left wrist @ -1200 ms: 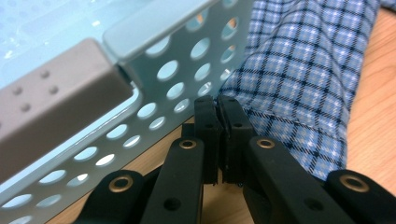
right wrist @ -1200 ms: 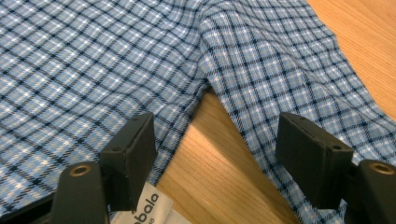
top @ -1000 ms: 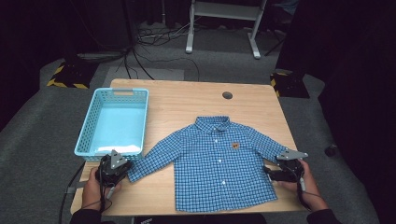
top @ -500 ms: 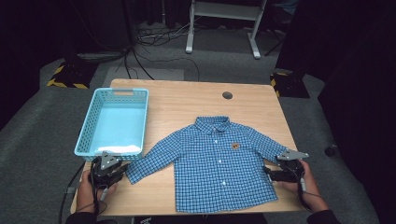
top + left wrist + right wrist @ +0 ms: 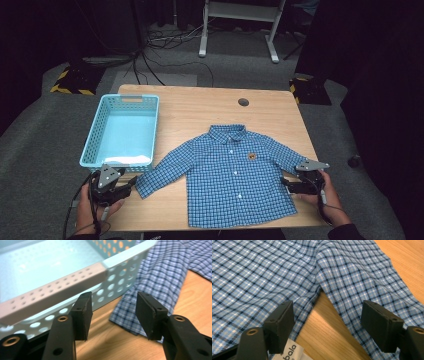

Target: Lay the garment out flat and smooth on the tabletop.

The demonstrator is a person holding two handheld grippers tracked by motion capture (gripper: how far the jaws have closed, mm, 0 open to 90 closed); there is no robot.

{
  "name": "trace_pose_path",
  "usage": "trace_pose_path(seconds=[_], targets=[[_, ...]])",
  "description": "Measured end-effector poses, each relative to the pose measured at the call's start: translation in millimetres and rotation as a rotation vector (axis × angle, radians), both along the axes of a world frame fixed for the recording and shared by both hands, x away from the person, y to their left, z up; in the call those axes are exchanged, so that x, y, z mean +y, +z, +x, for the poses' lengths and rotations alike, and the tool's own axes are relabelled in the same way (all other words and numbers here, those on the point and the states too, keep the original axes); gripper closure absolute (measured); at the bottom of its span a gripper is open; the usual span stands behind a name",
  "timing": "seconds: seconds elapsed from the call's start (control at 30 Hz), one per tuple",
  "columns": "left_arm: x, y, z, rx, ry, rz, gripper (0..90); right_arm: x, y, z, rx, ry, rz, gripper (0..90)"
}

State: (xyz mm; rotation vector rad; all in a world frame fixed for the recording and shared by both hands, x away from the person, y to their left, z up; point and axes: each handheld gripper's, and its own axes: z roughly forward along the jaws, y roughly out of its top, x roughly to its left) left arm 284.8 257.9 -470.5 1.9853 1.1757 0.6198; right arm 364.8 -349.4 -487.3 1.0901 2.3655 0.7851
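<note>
wooden table [image 5: 200,107], grey carpet [image 5: 45,140], dark room.

Blue checked shirt [image 5: 235,180], pale turquoise basket [image 5: 95,135], light wooden table [image 5: 200,107].

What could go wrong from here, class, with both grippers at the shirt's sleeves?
1. The left gripper, whose jaws have just been opening, is clear of the sleeve cuff and close to the blue basket; it might knock it.
2. The right gripper, open, may pinch two layers of the shirt.
</note>
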Motion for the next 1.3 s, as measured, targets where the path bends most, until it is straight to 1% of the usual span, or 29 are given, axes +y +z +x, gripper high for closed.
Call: trace_pose_path(seconds=[0.1, 0.2, 0.27, 0.3, 0.37, 0.4, 0.53, 0.6, 0.63, 0.73, 0.87, 0.97, 1.03, 1.07, 1.13, 1.2, 1.3], targets=[[-3.0, 0.8, -2.6, 0.0, -0.017, -0.01, 44.7, 0.8, 0.3, 0.8, 0.001, 0.004, -0.005, 26.7], [-8.8, 5.2, -7.7, -0.009, -0.04, -0.016, 41.0, 1.7, 0.3, 2.8, 0.007, 0.009, 0.001, 26.4], [-13.8, 9.0, -10.0, -0.008, -0.063, -0.034, 38.4, 2.4, 0.1, 3.7, 0.007, 0.01, 0.004, 26.4], [-16.7, 10.7, -10.7, -0.014, -0.077, -0.036, 37.4, 2.5, -0.1, 4.0, 0.008, 0.012, 0.008, 26.4], [-23.1, 13.5, -11.4, -0.014, -0.092, -0.04, 34.7, 2.5, 0.0, 4.7, 0.009, 0.015, 0.008, 26.4], [-27.2, 15.2, -11.9, -0.016, -0.099, -0.034, 33.2, 2.6, 0.0, 4.8, 0.011, 0.014, 0.009, 26.4], [-44.1, 22.3, -12.5, -0.03, -0.142, -0.034, 28.0, 2.4, -0.7, 5.2, 0.012, 0.012, 0.02, 26.5], [-55.3, 25.3, -11.6, -0.027, -0.179, -0.046, 25.7, 1.6, -1.3, 4.8, 0.009, 0.009, 0.028, 26.5], [-60.8, 26.2, -11.3, -0.031, -0.194, -0.037, 25.2, 1.2, -1.5, 4.7, 0.01, 0.008, 0.03, 26.5], [-76.6, 25.8, -10.6, -0.021, -0.233, -0.024, 23.7, 1.3, -1.4, 4.9, 0.01, 0.009, 0.029, 26.4], [-99.4, 20.3, -6.7, 0.008, -0.294, 0.0, 22.2, 0.7, -1.7, 4.8, 0.009, 0.011, 0.033, 26.4], [-113.3, 15.7, -2.3, 0.029, -0.336, 0.015, 21.3, 0.7, -1.8, 4.7, 0.008, 0.012, 0.033, 26.4], [-122.8, 10.8, 1.2, 0.046, -0.363, 0.036, 20.8, 1.0, -1.6, 4.6, 0.006, 0.014, 0.03, 26.4], [-130.7, 4.9, 3.4, 0.065, -0.389, 0.048, 20.6, 0.7, -1.7, 4.8, 0.007, 0.014, 0.031, 26.4], [-135.9, -1.3, 5.0, 0.089, -0.405, 0.062, 19.5, 0.4, -1.9, 5.0, 0.009, 0.012, 0.035, 26.3], [-138.2, -7.3, 6.6, 0.113, -0.412, 0.065, 19.1, 0.2, -2.2, 4.5, 0.008, 0.009, 0.039, 26.3], [-139.3, -13.5, 7.0, 0.135, -0.43, 0.065, 18.3, 0.5, -2.1, 4.4, 0.005, 0.01, 0.036, 26.3]])
